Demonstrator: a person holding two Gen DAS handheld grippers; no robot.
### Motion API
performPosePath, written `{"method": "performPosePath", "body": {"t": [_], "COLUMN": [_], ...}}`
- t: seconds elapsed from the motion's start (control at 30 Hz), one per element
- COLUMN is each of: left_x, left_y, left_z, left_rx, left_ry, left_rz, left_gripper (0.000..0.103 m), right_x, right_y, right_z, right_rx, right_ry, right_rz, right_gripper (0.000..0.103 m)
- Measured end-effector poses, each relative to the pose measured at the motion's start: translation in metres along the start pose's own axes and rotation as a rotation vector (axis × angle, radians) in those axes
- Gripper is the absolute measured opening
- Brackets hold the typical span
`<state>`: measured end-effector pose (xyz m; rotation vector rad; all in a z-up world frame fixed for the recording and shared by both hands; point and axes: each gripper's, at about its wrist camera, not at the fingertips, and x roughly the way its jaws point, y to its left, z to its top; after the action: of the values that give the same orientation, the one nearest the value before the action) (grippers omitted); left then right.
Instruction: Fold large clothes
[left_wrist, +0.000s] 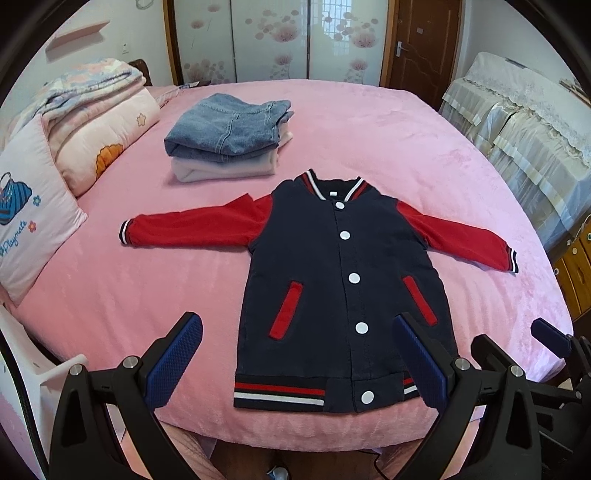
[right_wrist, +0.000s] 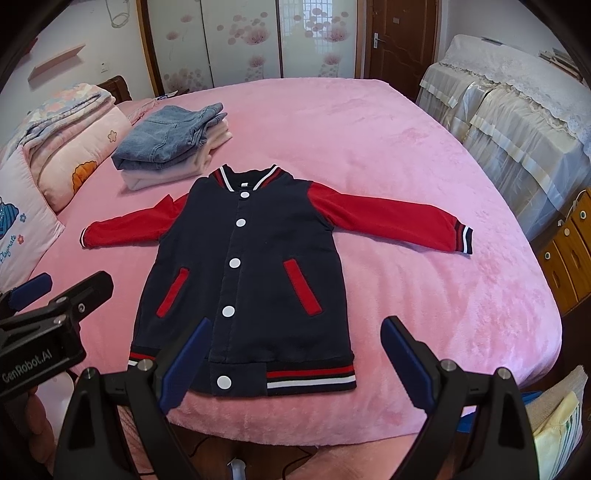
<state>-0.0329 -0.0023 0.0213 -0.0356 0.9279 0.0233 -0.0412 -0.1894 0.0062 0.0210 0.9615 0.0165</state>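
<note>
A navy varsity jacket (left_wrist: 343, 280) (right_wrist: 251, 273) with red sleeves and white snaps lies flat and buttoned on the pink bed, front up, both sleeves spread sideways, its striped hem at the near edge. My left gripper (left_wrist: 295, 350) hovers open over the jacket's lower left part, nothing between its fingers. My right gripper (right_wrist: 295, 354) hovers open above the hem's right part, also empty. Each gripper shows at the edge of the other's view: the right gripper (left_wrist: 517, 339) and the left gripper (right_wrist: 62, 284).
A folded stack, jeans (left_wrist: 229, 125) (right_wrist: 170, 136) on a pale garment, sits behind the jacket. Pillows and folded quilts (left_wrist: 92, 122) lie at the left. The pink bed (left_wrist: 443, 155) ends just below the hem. Covered furniture (right_wrist: 517, 122) stands on the right.
</note>
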Motion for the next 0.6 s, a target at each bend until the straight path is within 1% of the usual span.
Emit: {"method": "performPosePath", "body": {"t": [0.1,0.23,0.4,0.5,0.6], "left_x": [-0.002,-0.004,0.0,0.005,0.014], "left_y": [0.0,0.004,0.009,0.01,0.01], "left_z": [0.002,0.006,0.009,0.01,0.012], "left_rx": [-0.003,-0.021,-0.035,-0.029,-0.021], "left_ry": [-0.019,-0.064,-0.087,-0.076,-0.028], "left_rz": [-0.025,-0.019,-0.02,-0.032,-0.05], "left_gripper": [0.102,0.102,0.102,0.102,0.102], "right_x": [0.001,0.003,0.006,0.011,0.014], "right_y": [0.001,0.001,0.002,0.002,0.002], "right_z": [0.004,0.008,0.01,0.012,0.012], "right_rx": [-0.003,0.005,0.01,0.015,0.013], "right_ry": [-0.003,-0.006,-0.003,0.008,0.012], "right_rz": [-0.004,-0.008,-0.015,-0.017,-0.017], "right_gripper": [0.093,0.093,0.093,0.093,0.093]}}
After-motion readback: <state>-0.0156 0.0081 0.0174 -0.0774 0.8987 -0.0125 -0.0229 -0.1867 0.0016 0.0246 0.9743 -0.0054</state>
